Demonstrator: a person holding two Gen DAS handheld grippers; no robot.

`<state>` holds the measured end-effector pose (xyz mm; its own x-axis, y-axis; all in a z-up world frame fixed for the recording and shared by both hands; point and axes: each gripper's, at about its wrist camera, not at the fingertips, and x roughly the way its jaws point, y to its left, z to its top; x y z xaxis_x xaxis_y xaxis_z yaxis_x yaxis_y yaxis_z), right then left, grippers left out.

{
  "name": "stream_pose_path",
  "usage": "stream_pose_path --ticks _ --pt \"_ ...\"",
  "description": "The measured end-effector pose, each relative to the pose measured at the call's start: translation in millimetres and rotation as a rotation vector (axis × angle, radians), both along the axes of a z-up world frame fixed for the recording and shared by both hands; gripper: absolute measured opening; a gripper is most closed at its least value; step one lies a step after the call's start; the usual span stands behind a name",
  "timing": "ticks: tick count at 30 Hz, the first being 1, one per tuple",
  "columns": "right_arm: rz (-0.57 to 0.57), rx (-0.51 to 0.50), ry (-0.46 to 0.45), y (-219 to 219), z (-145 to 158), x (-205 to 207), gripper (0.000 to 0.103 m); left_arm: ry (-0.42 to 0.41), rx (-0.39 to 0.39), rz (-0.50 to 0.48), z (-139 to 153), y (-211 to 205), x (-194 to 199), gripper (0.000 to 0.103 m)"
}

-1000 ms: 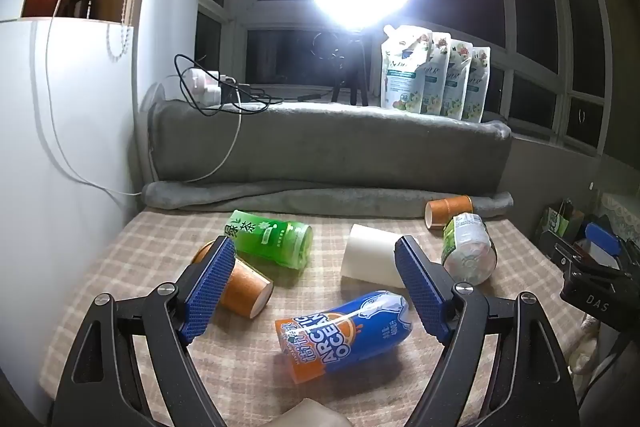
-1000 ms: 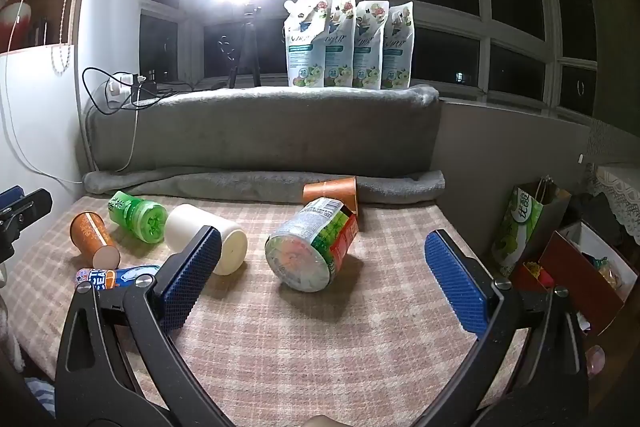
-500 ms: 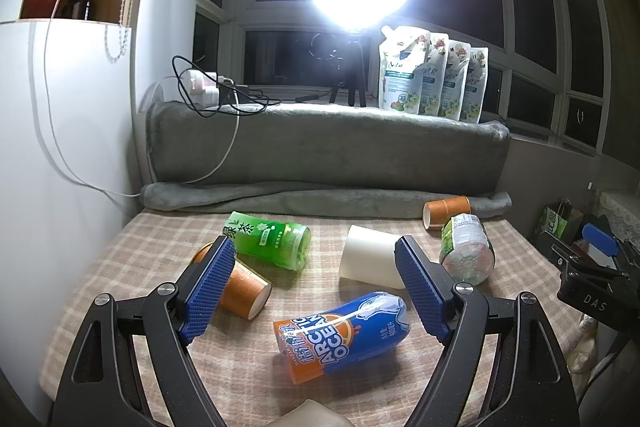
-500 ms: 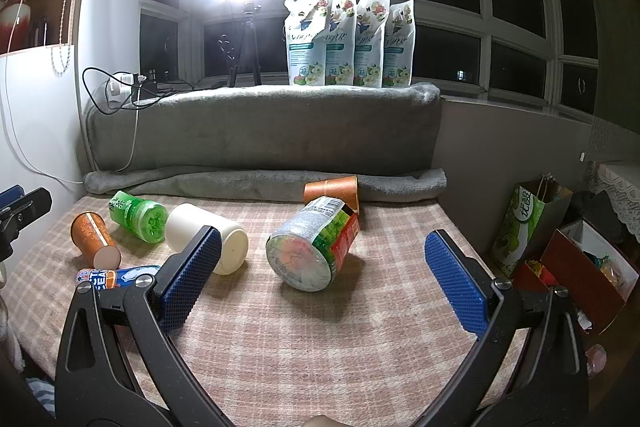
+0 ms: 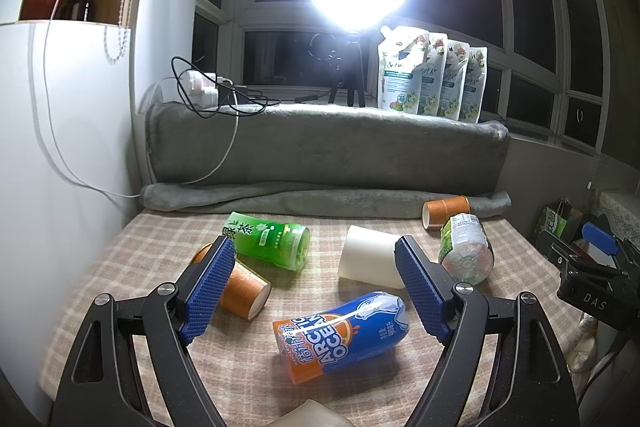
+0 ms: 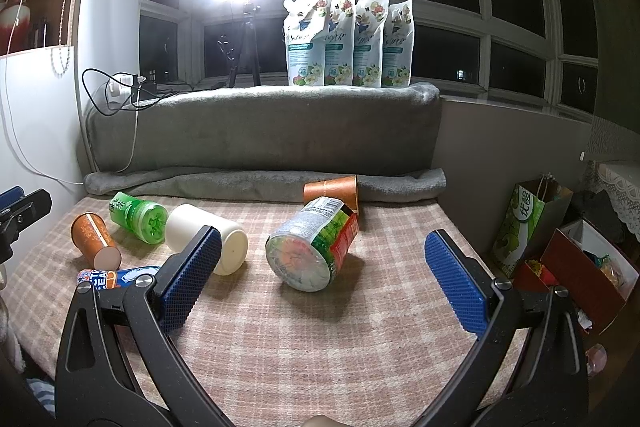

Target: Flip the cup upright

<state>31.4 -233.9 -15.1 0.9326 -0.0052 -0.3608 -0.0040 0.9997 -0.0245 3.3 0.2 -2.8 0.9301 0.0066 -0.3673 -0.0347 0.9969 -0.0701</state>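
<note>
Cups lie tipped on my checkered counter (image 6: 360,327): blue cup (image 5: 344,335) at 6 o'clock between my spread left gripper (image 5: 314,267), clear-bottomed cup (image 6: 314,245) at 12 before my equally wide-apart right gripper (image 6: 322,263).

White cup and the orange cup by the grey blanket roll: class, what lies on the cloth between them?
In the right wrist view, the clear labelled jar lies on its side between the white cup and the orange cup.

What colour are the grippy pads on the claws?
Blue, on both grippers' pads; clearest in the right wrist view.
</note>
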Motion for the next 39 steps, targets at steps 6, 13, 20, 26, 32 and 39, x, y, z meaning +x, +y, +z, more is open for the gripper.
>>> stream_pose_path --ticks 6,13,20,26,32,39 --pt "0.0 0.003 0.001 -0.9 -0.4 0.8 0.103 -0.001 0.0 0.0 -0.4 -0.3 -0.4 0.082" --pt "0.002 0.007 0.005 -1.2 -2.4 1.3 0.103 -0.001 0.002 -0.002 1.9 -2.8 -2.0 0.082" --pt "0.002 0.009 0.007 -4.8 -0.4 3.5 0.103 0.0 0.0 -0.002 1.7 -2.6 -2.0 0.082" --pt "0.006 0.01 0.01 -0.8 -3.9 1.7 0.103 0.0 0.0 -0.002 1.8 -2.6 -1.9 0.082" --pt "0.006 0.013 0.012 -0.7 -4.3 3.1 0.103 0.001 0.001 -0.002 1.7 -2.6 -1.9 0.082" --pt "0.006 0.018 0.018 -0.8 -6.7 7.6 0.103 0.003 -0.002 -0.003 1.1 -2.7 -2.4 0.082"
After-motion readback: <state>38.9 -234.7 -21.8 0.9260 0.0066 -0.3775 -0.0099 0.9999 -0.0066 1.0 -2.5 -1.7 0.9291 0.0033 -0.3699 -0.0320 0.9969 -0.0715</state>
